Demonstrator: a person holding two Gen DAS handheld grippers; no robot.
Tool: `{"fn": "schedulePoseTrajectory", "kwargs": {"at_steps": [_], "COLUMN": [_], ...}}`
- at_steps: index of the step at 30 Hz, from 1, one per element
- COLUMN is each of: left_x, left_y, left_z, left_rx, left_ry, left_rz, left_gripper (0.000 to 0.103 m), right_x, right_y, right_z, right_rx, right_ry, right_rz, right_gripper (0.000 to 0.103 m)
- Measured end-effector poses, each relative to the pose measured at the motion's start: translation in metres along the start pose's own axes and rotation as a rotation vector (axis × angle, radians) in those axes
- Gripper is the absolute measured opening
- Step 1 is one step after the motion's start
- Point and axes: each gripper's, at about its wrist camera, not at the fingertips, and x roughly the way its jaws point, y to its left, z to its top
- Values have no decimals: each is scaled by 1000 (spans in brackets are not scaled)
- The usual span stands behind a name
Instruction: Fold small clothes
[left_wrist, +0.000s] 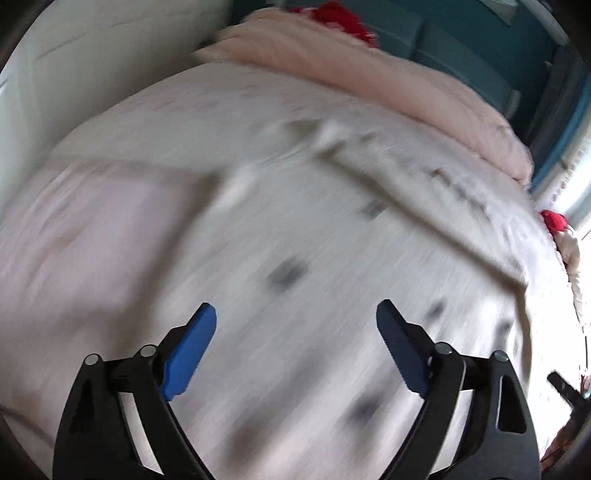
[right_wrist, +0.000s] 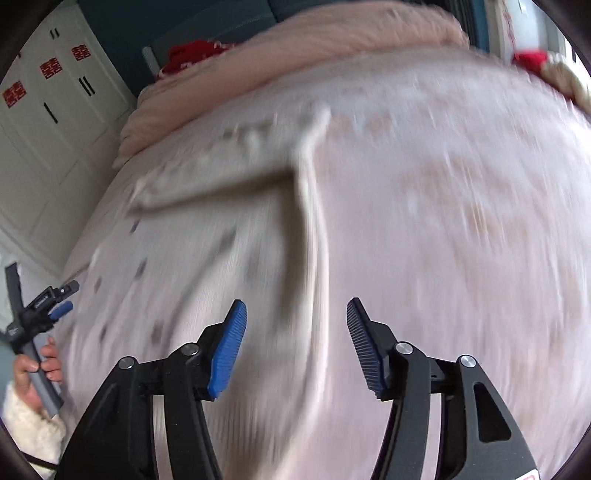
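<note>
Two grippers, left (left_wrist: 295, 314) and right (right_wrist: 295, 312), fingers spread, empty, above one garment (right_wrist: 229, 221) (blurred).

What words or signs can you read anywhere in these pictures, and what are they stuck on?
"囍": three red paper double-happiness signs, one on each white wardrobe door, in the right wrist view.
Small white print on the left gripper body: too small to read.
Red and white mark at the bottom edge of the right gripper: cut off, unreadable.
Dark marks on the pale garment on the bed: motion-blurred; cannot tell whether pattern or text.
</note>
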Motion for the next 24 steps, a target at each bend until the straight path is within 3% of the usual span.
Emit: {"fn": "schedulePoseTrajectory", "kwargs": {"at_steps": [4,7,9,10,12,14,18,21,24], "left_x": [-22,-24,-23,-18,-13,-21,-59,-69,-57], "left_y": [54,60,53,48,39,41,45,47,48], "left_z": [-54,-71,-72,-70,-67,-64,-69,-96,-130], "left_rx": [-101,-125,-125,-127,-100,-132,-115,-90,-86], "left_ry": [71,59,54,71,97,133,127,192,262], "left_rz": [44,25,-5,-32,-7,-46,-91,-108,-84], "left_gripper": [89,89,84,77,27,9,7,7,7], "right_x": [-5,4,15,20,25,3,-53,-68,-57], "right_y": [4,14,24,28,28,32,19,1,-13], "right_z": [-71,-86,-79,-76,-68,-62,-67,-86,-112], "right_rx": [36,70,62,67,106,72,33,26,34], "right_ry": [84,70,60,68,75,15,-60,-31,40], "right_rz": [51,91,118,113,128,92,4,-39,-74], "right_gripper": [57,59,44,10,10,9,7,7,7]}}
